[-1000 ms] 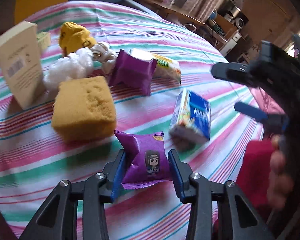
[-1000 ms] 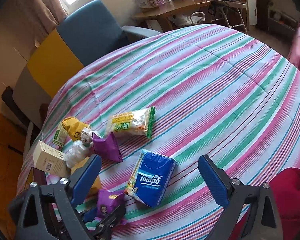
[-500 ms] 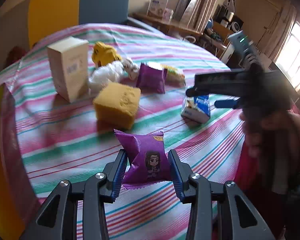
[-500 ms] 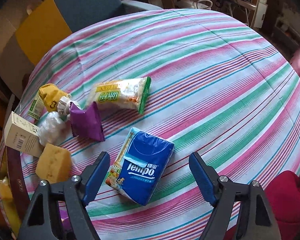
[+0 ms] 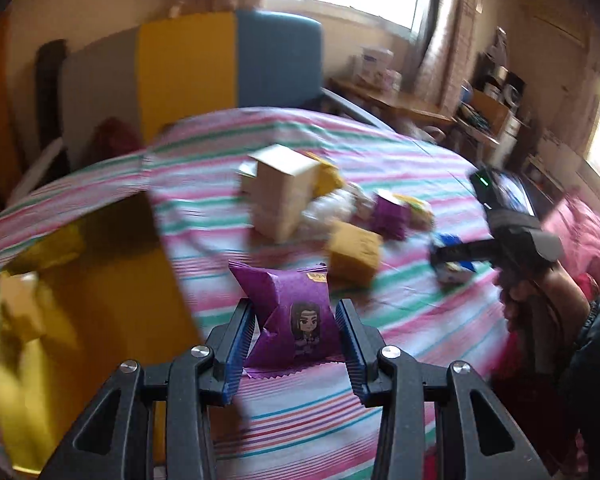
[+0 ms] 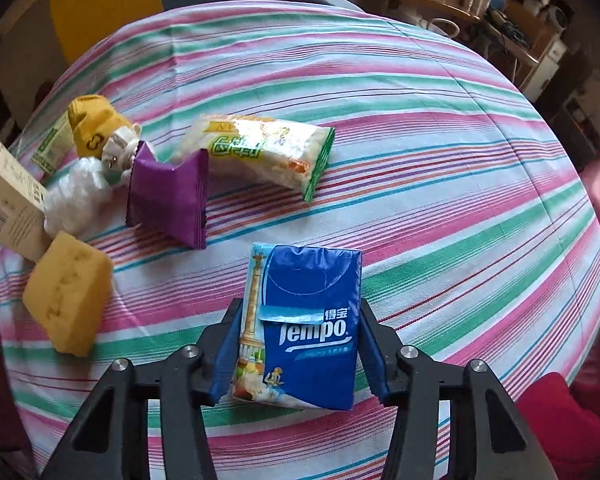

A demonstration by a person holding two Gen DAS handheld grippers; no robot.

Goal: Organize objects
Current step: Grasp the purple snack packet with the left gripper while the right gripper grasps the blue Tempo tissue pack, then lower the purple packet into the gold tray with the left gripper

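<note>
My left gripper (image 5: 296,344) is shut on a purple snack packet (image 5: 296,320) with a cartoon face and holds it above the striped table, beside a yellow container (image 5: 80,320) at the left. My right gripper (image 6: 300,352) has its jaws against both sides of a blue Tempo tissue pack (image 6: 304,324) lying on the tablecloth (image 6: 440,160). The right gripper also shows in the left wrist view (image 5: 460,252), over the blue pack (image 5: 454,270).
On the cloth lie a second purple packet (image 6: 168,200), a green-white snack bag (image 6: 260,152), a yellow sponge (image 6: 68,292), a cardboard box (image 6: 8,200), a white plastic wad (image 6: 76,192) and a yellow sock (image 6: 94,128). Chairs stand behind the table.
My left gripper rose and swung left with the purple packet, bringing the yellow container into view. My right gripper moved down onto the blue tissue pack and closed its jaws against it.
</note>
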